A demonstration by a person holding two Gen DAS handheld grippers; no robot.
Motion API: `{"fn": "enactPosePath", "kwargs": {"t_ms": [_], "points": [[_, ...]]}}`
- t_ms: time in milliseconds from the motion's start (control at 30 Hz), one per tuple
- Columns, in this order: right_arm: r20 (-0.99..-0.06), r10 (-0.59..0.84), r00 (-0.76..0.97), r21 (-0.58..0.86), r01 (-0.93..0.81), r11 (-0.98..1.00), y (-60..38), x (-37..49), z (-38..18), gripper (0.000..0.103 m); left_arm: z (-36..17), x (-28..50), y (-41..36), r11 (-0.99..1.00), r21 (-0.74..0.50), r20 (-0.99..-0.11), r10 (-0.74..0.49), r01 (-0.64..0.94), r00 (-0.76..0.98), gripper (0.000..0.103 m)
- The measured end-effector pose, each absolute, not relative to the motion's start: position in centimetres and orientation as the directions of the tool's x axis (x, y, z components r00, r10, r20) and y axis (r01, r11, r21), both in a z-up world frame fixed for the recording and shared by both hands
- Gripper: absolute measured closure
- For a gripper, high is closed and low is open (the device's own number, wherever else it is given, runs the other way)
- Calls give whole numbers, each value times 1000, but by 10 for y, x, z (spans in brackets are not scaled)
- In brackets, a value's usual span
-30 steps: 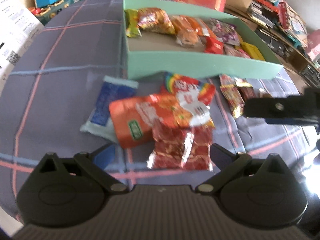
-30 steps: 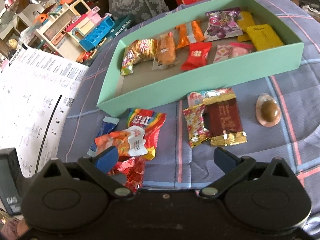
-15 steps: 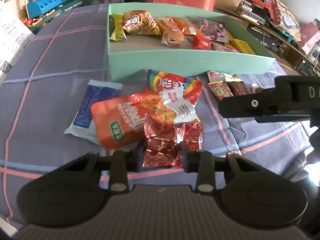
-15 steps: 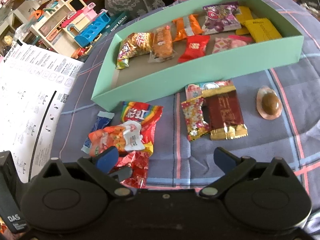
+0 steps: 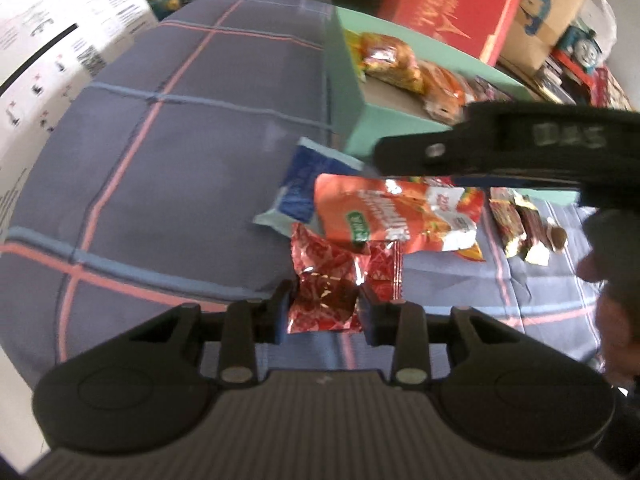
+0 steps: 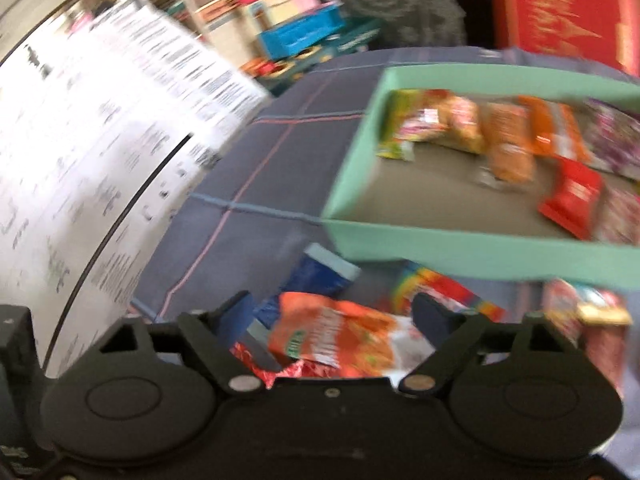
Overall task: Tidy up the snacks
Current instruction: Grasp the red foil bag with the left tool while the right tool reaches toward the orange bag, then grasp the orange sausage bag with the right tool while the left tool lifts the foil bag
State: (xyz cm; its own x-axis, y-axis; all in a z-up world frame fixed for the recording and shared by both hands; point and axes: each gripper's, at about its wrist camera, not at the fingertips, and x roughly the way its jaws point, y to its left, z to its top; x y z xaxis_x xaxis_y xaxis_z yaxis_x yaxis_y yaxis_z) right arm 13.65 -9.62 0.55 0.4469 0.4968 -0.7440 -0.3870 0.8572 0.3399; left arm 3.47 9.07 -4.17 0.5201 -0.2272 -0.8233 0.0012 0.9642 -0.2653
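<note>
My left gripper [image 5: 324,310] is shut on a crinkled red foil packet [image 5: 324,268], close to the front of the checked cloth. An orange snack bag [image 5: 380,212] lies just beyond it, overlapping a blue packet [image 5: 304,184]. In the blurred right wrist view, my right gripper [image 6: 334,316] straddles the orange bag [image 6: 336,336]. Its jaws are closing and the pads stand a little off the bag. A rainbow packet [image 6: 436,284] lies under the bag. The mint box [image 6: 440,244] behind holds several snacks.
A large white printed sheet [image 6: 80,160] covers the left side. Small red and brown packets [image 5: 516,224] lie to the right on the cloth. A red carton [image 5: 448,8] and toys stand behind the box. Bare cloth [image 5: 180,140] stretches to the left.
My left gripper closed on the red foil packet and drew it away from the pile. My right gripper swung left from the brown packets to over the orange bag, and its jaws narrowed.
</note>
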Motion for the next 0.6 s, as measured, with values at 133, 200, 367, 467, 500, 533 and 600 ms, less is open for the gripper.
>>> {"fn": "enactPosePath", "kwargs": {"t_ms": [133,200,367,467,500,533,600], "points": [[-783,470,407,298,-417,859,-77,152,-9,44,-43,36,97,959,-283,-820,-236,-12,522,69],[-795,476,375,341,-374,863,-82,157,-17,45,-44,36,98,958,-286,-816,-238,-10,526,68],[-785,552,282,470,-309,827,-99,151,-22,45,-45,39,98,958,-285,-810,-241,0,534,66],[-778,566,274,495,-288,820,-104,146,-23,45,-45,39,95,963,-270,-810,-234,13,538,66],[-779,563,276,490,-294,821,-104,144,-23,45,-45,39,95,964,-265,-810,-231,15,538,66],[-780,560,278,482,-303,822,-103,143,-23,45,-44,39,94,966,-258,-813,-225,15,537,66],[-784,553,281,467,-320,824,-101,142,-22,47,-42,36,95,973,-232,-818,-197,2,540,69]]}}
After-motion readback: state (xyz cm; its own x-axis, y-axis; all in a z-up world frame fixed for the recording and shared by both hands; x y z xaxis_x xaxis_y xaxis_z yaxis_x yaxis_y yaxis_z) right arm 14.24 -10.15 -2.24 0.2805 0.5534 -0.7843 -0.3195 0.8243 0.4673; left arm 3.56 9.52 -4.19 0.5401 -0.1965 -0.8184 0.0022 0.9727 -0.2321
